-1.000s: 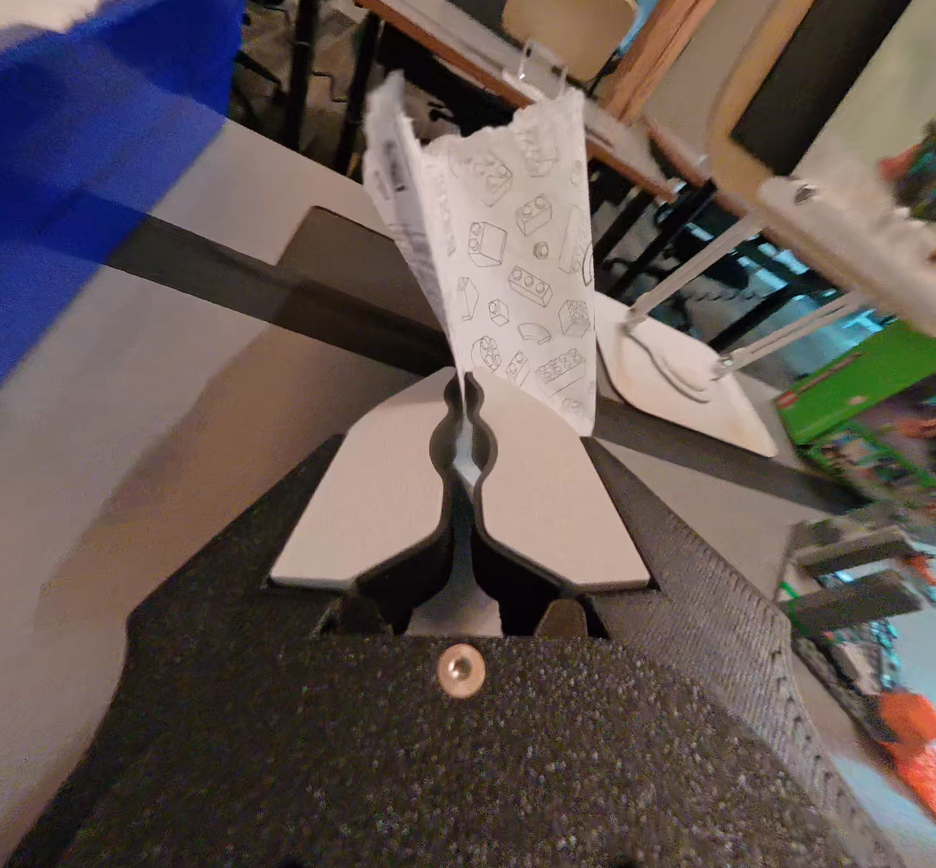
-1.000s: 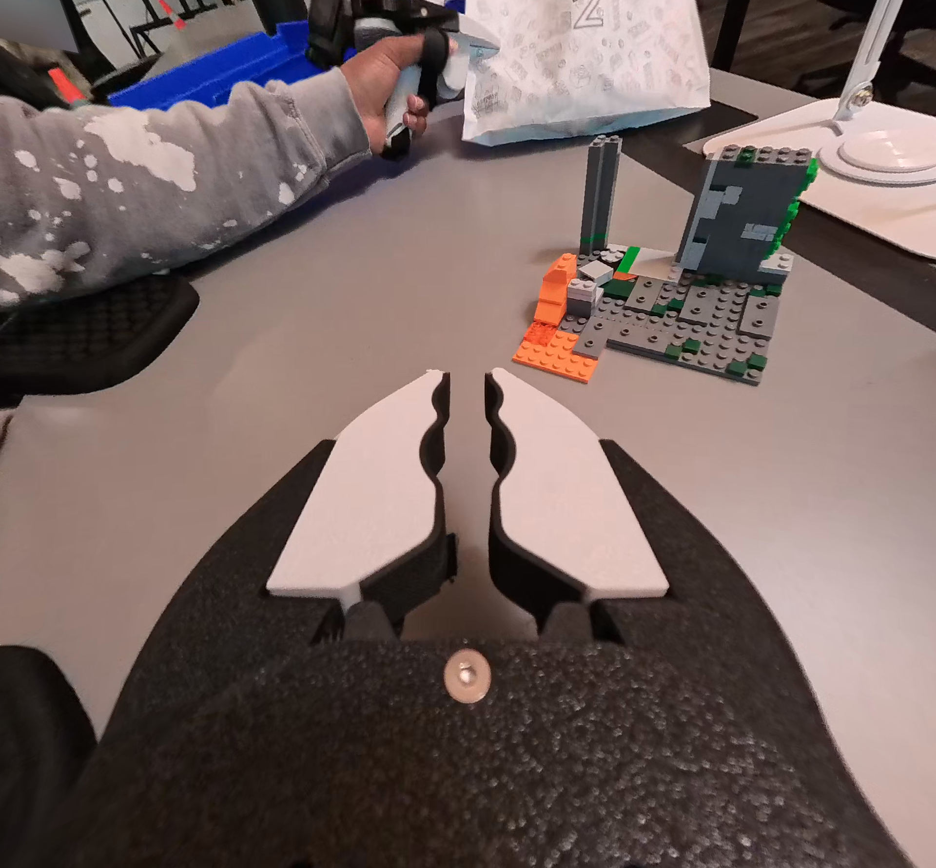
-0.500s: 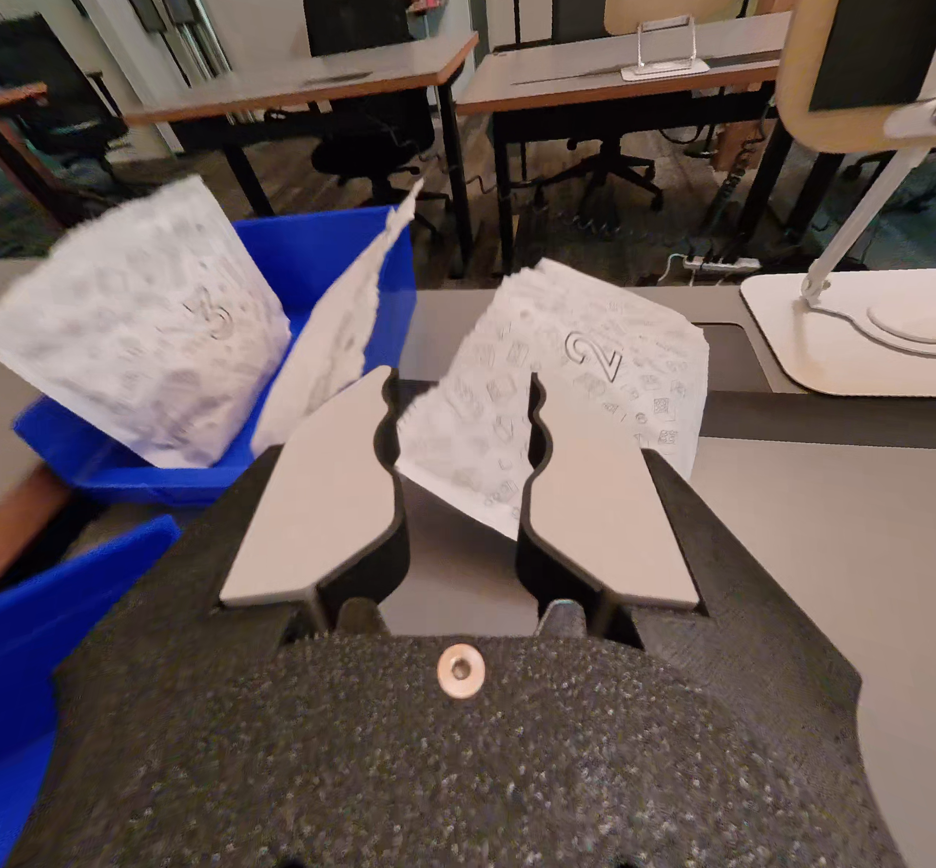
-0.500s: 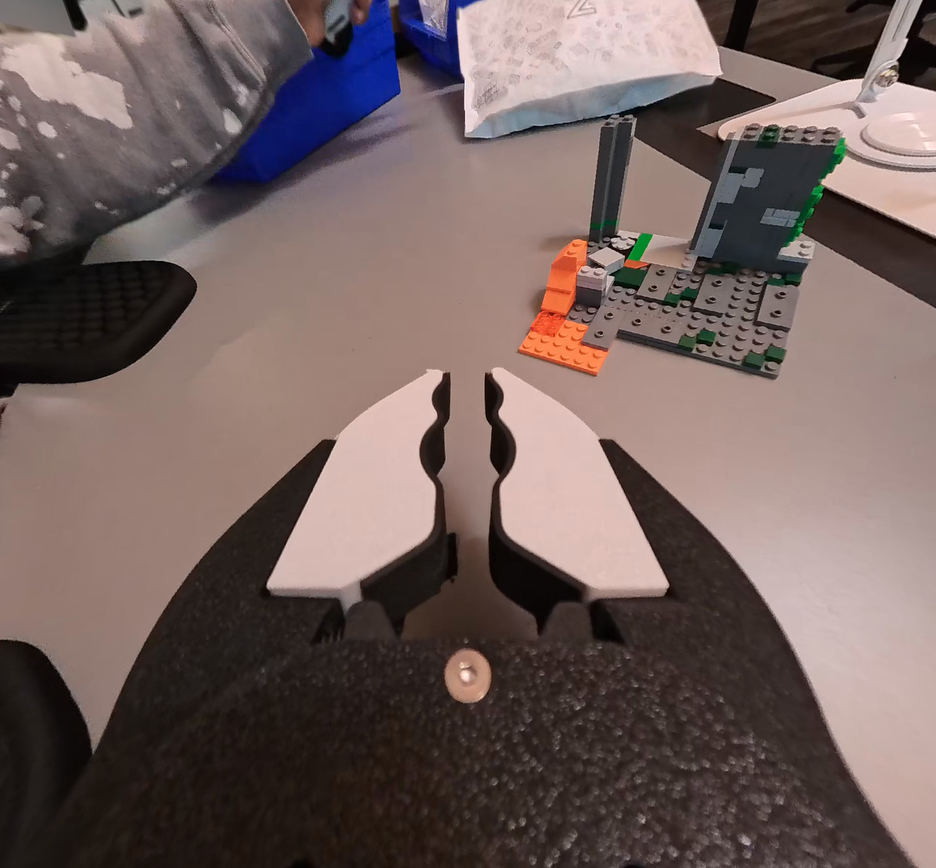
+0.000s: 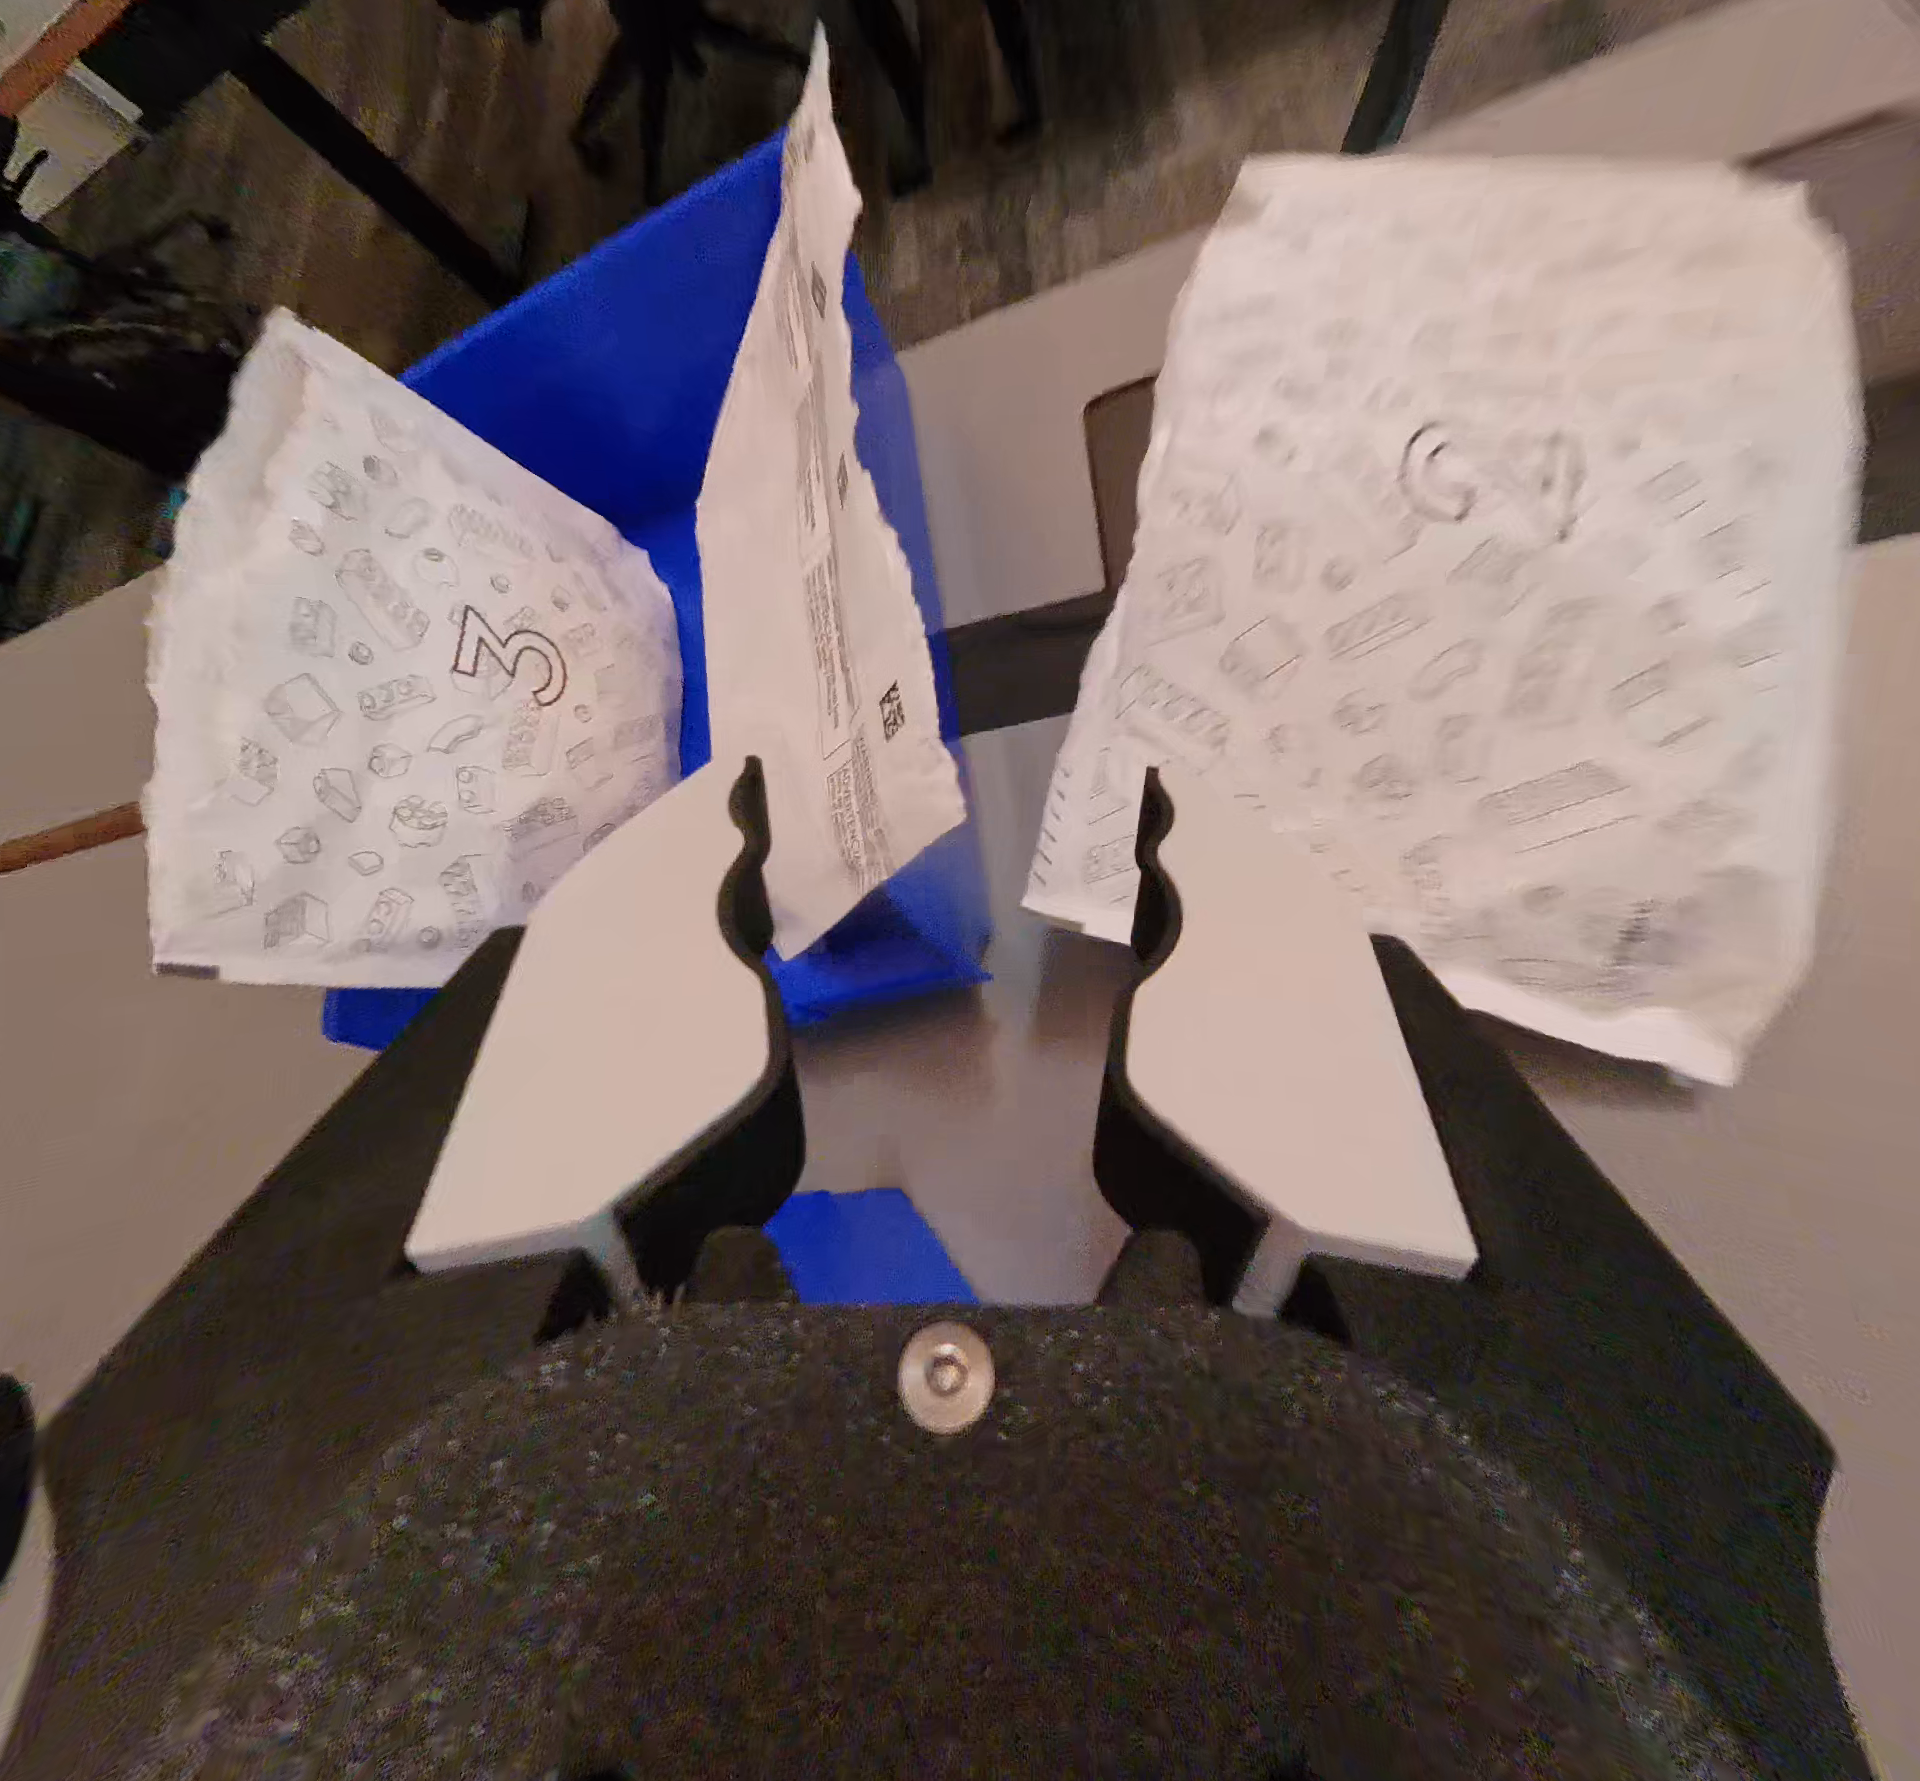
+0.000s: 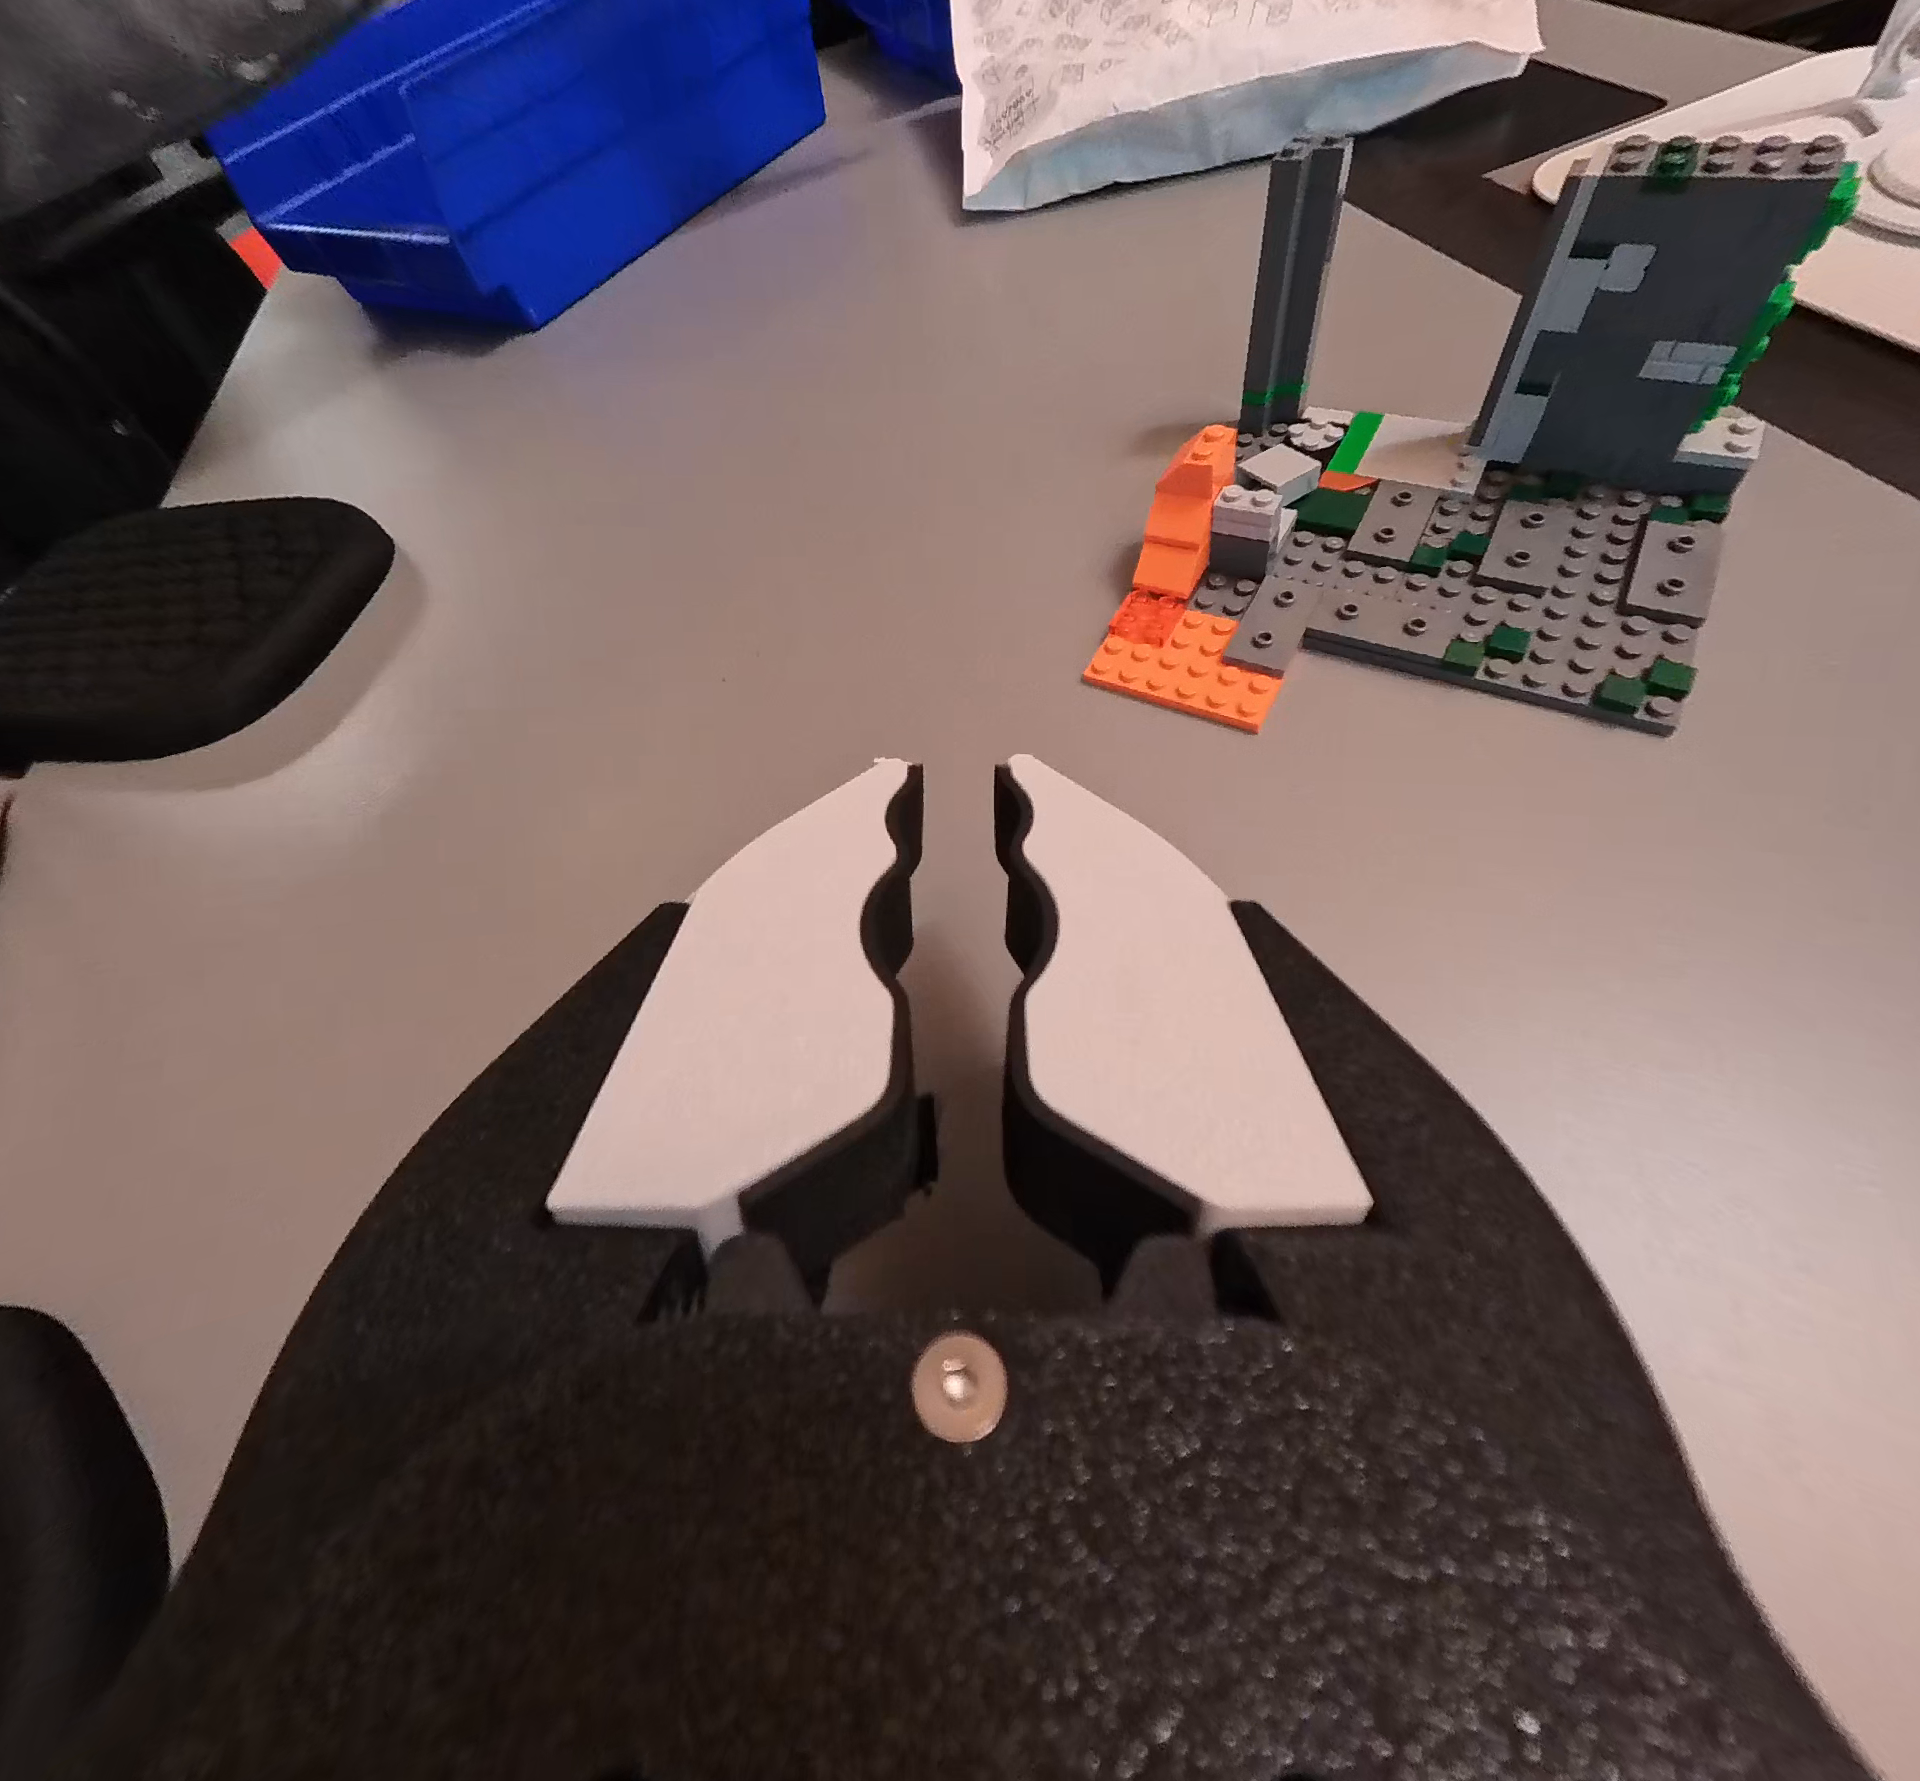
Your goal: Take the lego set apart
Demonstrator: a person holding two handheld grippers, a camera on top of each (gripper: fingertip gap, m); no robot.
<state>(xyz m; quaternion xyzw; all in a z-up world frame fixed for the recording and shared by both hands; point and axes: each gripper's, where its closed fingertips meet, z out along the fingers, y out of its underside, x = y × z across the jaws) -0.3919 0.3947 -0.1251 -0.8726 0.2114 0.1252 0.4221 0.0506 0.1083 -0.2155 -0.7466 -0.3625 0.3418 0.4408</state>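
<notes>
The lego set stands on the grey table ahead and to the right of my right gripper. It has a studded grey baseplate, an orange plate at its near left corner, a thin grey pillar and a dark grey wall with green edging. My right gripper is empty, its jaws a narrow gap apart, low over the table. My left gripper is wide open and empty. It points down at a blue bin holding two white paper bags, with the set out of its view.
A third white paper bag lies on the table right of the bin, also in the right wrist view behind the set. A second blue bin sits far left. A white lamp base is far right, a black armrest at left. Tip to tip, the grippers are about 55 centimeters apart. The orange plate sits 9 centimeters or so from the ends of my right fingers.
My left gripper let go of the paper bag, which now lies on the table, then opened wide and tilted down over the blue bin. The hand left the right view.
</notes>
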